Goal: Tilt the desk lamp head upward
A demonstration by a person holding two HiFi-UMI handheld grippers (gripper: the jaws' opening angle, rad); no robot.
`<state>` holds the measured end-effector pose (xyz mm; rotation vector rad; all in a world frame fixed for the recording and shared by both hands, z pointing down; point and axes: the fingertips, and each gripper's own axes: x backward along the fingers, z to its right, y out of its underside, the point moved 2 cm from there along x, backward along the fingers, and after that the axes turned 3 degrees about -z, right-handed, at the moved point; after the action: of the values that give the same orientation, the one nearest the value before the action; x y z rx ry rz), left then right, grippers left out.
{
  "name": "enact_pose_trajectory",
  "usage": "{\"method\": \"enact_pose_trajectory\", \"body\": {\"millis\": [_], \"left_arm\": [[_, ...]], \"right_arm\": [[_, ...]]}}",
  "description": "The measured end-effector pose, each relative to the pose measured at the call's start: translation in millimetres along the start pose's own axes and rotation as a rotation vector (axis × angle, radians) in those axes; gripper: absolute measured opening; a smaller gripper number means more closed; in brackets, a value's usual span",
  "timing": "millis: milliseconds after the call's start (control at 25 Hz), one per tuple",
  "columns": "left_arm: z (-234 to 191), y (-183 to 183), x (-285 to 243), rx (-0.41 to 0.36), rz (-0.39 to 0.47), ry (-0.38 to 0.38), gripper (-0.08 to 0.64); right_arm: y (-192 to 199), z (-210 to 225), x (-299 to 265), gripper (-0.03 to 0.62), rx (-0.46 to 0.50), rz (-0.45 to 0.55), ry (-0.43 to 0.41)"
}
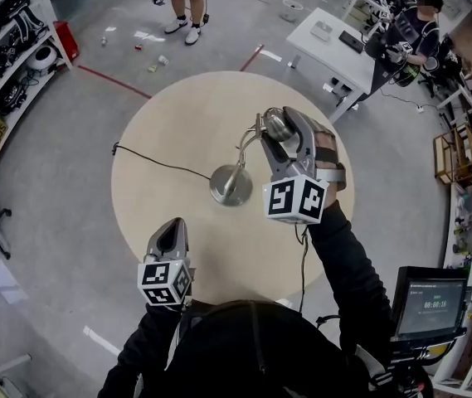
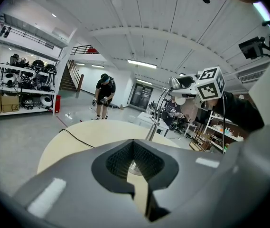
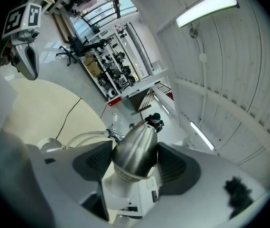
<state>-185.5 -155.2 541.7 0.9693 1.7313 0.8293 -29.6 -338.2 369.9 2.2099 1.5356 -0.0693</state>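
The right tongs (image 3: pixel 135 161) are closed on the lamp head (image 3: pixel 134 146), one pad pressed to each side of the shiny metal cone, so it sits squarely between them with its narrow end pointing away along the jaws. To my eye that side-on hold is chosen so a turn of the wrist swings the head about its joint; it looks like the working grip for the tilt. From above, the head is held up in the air over the middle of the round desk (image 1: pixel 177 118), at the top of the curved neck (image 1: pixel 248 145) that rises from the round base (image 1: pixel 231 185). The base sits flat on the desk, and a thin black cord (image 1: pixel 159 166) trails off from it toward the far left edge. The right arm, in a dark sleeve (image 1: pixel 347 264), reaches well forward over the desk, the wrist raised so the tongs meet the head from the near side. The left tongs (image 2: pixel 134 147) are drawn together with nothing between them, only a slit of desk showing through. That hand is kept low and close to the body at the near edge of the desk, well apart from the lamp, pointing toward it but taking no part. I would guess it is simply kept clear, since the heavy-looking base needs no steadying.
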Motion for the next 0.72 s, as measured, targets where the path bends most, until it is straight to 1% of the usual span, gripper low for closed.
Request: {"method": "enact_pose_trajectory", "body": {"millis": [200,480,720], "left_arm": [[-1.7,-1.1,1.7,0.003,0.002,-0.008,0.008],[-5.2,-0.3,7.4,0.011,-0.003,-0.017,0.008],[-2.4,1.5,9.6,0.017,0.001,-0.021,0.008]], "right_arm": [[-10.7,-1.2,-3.5,0.313,0.051,0.024,-0.017],[-24.7,-1.6,-7.0,0.313,0.089,0.033,-0.010],[-36.1,-5.5,-10.1,0.313,0.167,0.052,-0.006]]}}
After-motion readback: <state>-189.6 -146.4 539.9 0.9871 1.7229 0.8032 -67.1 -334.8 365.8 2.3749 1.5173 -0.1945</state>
